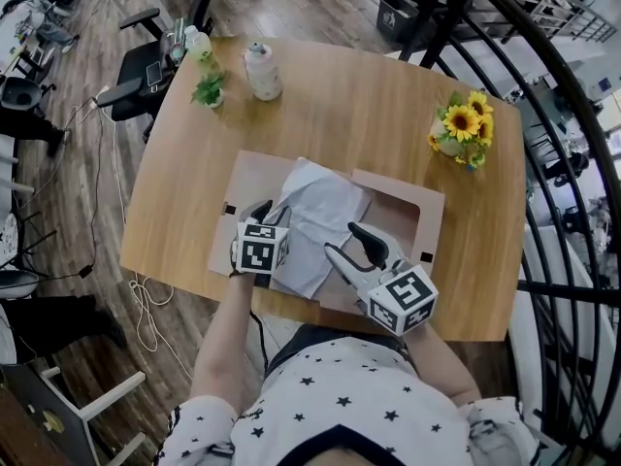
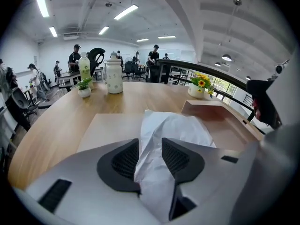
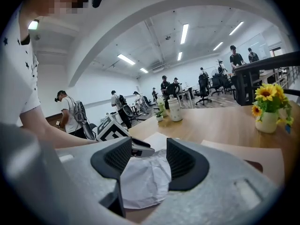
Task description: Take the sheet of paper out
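Note:
A crumpled white sheet of paper (image 1: pixel 315 216) lies in a flat, opened cardboard box (image 1: pixel 250 178) at the near side of the wooden table. My left gripper (image 1: pixel 272 212) is at the sheet's left edge and points down at it. In the left gripper view (image 2: pixel 150 158) its jaws stand wide and a fold of the paper (image 2: pixel 173 128) rises between the pads, not visibly pinched. My right gripper (image 1: pixel 343 241) hovers over the sheet's near right corner, open. In the right gripper view (image 3: pixel 149 150) the paper (image 3: pixel 140 182) lies under the gap between its jaws.
A sunflower vase (image 1: pixel 458 129) stands at the table's right. A white bottle (image 1: pixel 262 71), a small potted plant (image 1: pixel 209 90) and a green bottle (image 1: pixel 199 45) stand at the far left. A black railing (image 1: pixel 543 163) curves past the right side. Office chairs stand left.

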Tool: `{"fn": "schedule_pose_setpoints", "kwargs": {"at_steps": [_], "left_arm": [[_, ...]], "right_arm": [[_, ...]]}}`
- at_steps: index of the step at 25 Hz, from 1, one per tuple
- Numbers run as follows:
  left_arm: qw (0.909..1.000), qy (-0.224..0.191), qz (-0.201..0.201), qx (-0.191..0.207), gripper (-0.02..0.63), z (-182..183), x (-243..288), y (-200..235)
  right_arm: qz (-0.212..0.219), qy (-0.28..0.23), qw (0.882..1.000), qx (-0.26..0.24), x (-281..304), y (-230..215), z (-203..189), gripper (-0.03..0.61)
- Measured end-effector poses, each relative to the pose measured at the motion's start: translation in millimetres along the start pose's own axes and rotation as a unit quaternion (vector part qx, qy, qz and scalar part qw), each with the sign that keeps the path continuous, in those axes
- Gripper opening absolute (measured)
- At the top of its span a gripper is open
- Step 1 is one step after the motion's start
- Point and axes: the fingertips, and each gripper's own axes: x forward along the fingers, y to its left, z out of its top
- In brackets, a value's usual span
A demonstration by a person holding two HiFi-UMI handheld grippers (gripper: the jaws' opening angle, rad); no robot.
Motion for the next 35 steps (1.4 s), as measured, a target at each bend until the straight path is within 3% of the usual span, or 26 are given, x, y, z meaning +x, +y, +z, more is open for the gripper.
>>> {"fn": "schedule_pose_setpoints", "kwargs": {"at_steps": [12,20,25,28,35], "left_arm": [[0.9984,0.048,-0.006,0.032,0.141,-6,34,3],[0.9982,0.048,0.000,0.035,0.120,-5,36,4],[0.9977,0.049,0.015,0.044,0.063,-7,34,5],[0.9972,0.045,0.027,0.053,0.027,-8,29,6],[0.9982,0.021,0.029,0.048,0.011,-4,8,-2]], "right_arm": [[-0.001,0.012,1.000,0.010,6,-10,-8,0.216],[0.000,0.012,1.000,0.011,4,-9,-8,0.216],[0.000,0.010,1.000,0.008,2,-4,-9,0.216],[-0.001,0.008,1.000,0.007,-1,1,-10,0.216],[-0.003,0.000,1.000,0.000,-14,14,-13,0.216]]}}
